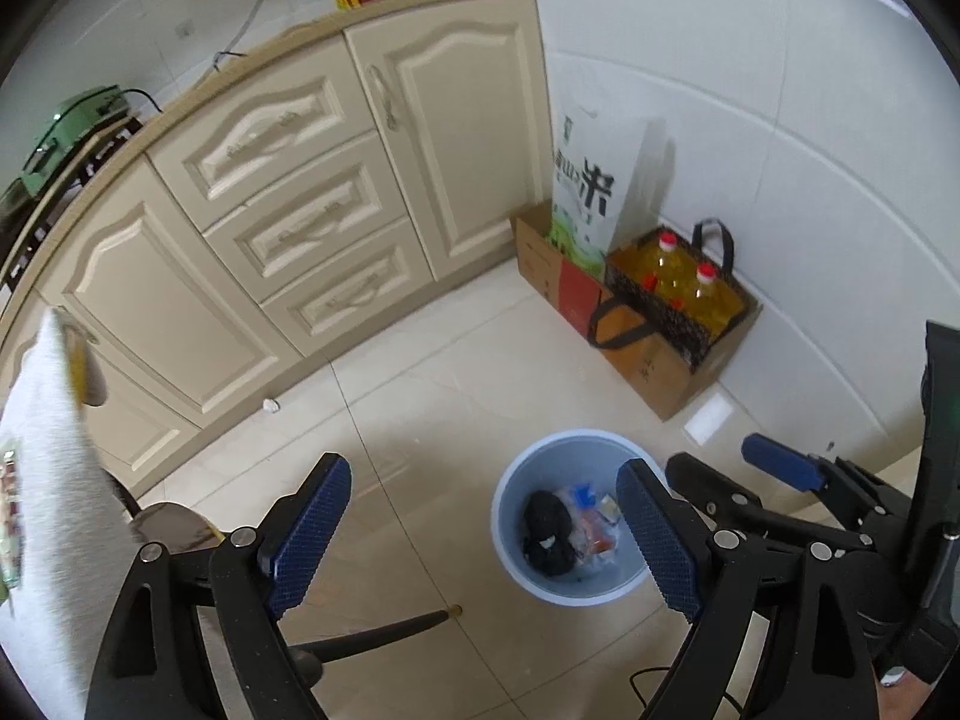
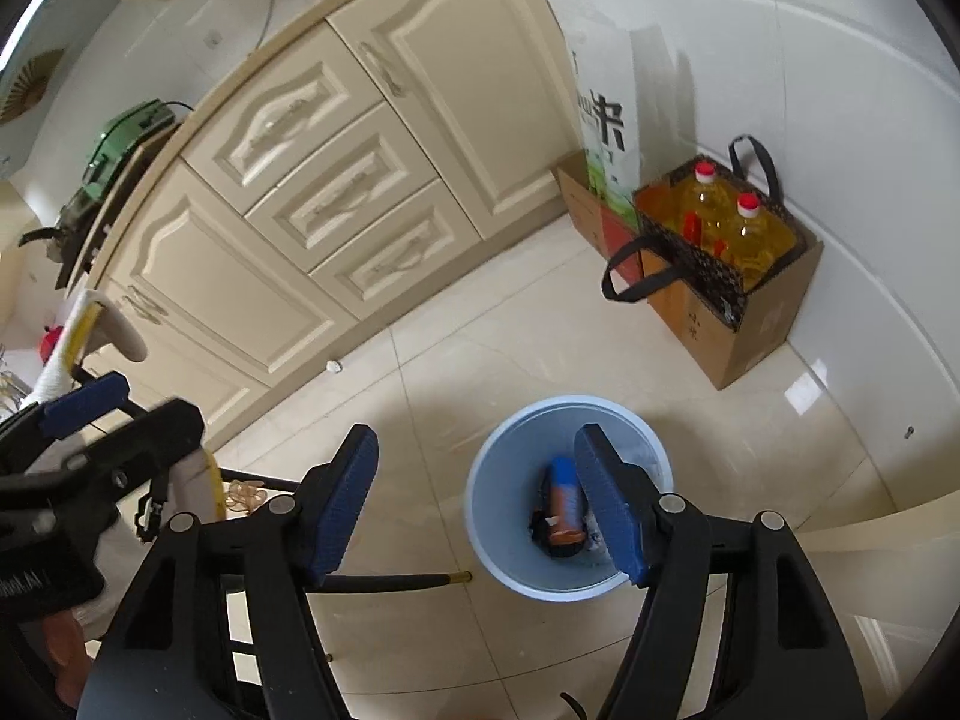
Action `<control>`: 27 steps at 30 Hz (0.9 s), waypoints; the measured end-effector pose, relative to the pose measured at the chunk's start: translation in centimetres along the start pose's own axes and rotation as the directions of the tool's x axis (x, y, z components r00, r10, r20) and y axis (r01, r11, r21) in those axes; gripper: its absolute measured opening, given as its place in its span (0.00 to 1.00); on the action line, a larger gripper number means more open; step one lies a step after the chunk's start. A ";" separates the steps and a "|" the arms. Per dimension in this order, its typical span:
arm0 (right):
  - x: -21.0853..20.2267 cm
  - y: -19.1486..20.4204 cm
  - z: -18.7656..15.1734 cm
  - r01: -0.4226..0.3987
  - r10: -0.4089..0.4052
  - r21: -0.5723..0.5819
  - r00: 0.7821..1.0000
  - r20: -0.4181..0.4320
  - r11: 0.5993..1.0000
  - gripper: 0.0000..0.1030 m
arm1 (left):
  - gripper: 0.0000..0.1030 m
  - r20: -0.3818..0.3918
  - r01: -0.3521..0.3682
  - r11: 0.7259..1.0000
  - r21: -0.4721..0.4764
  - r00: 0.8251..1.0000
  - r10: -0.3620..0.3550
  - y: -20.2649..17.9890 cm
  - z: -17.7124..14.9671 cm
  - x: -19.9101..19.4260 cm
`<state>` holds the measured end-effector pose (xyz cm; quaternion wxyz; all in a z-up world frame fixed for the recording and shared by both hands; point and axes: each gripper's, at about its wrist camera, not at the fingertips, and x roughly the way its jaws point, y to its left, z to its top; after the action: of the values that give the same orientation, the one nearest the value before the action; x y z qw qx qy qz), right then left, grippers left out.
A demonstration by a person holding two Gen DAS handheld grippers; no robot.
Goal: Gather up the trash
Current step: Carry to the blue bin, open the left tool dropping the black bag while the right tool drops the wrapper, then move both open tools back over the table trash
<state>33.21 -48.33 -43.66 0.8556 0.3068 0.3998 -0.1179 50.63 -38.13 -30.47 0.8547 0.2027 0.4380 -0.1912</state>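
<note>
glossy cream floor tiles (image 1: 480, 360) with thin grout lines run up to a cream cabinet (image 1: 288, 192) of raised, carved panel doors and three drawers, against a smooth white tiled wall; in the corner a brown cardboard box (image 1: 660, 360) holds a tall printed rice bag (image 1: 585, 192) and a woven black-patterned tote (image 1: 678, 300) with two yellow oil bottles capped in red; a small crumpled white scrap (image 1: 271, 405) lies on the floor just at the cabinet's foot; the round pale blue plastic bin (image 2: 498, 480) stands on the tiles below both tools, and inside it lie a dark crumpled lump, clear wrappers and, in the right wrist view, an orange and blue tube-shaped package (image 2: 564, 507); the left gripper (image 1: 480, 540) has its black frame and blue cross-hatched pads spread wide with nothing between them; the right gripper (image 2: 480, 510) also stands apart and empty above the bin's mouth; a thin dark chair leg (image 1: 384, 636) with a brass tip crosses the floor just beside the bin; a white textured cloth (image 1: 48, 480) hangs at the left edge.
</note>
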 end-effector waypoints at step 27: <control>-14.5 30.3 -4.0 -0.110 0.191 -0.441 0.971 0.145 0.891 0.92 | 0.99 0.340 -0.128 0.942 -0.311 0.910 0.236 25.5 -20.4 -27.0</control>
<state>34.83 -22.73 -21.57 0.9420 0.1285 0.3098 0.0120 35.13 -2.10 -14.54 0.9564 0.0791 0.2696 -0.0802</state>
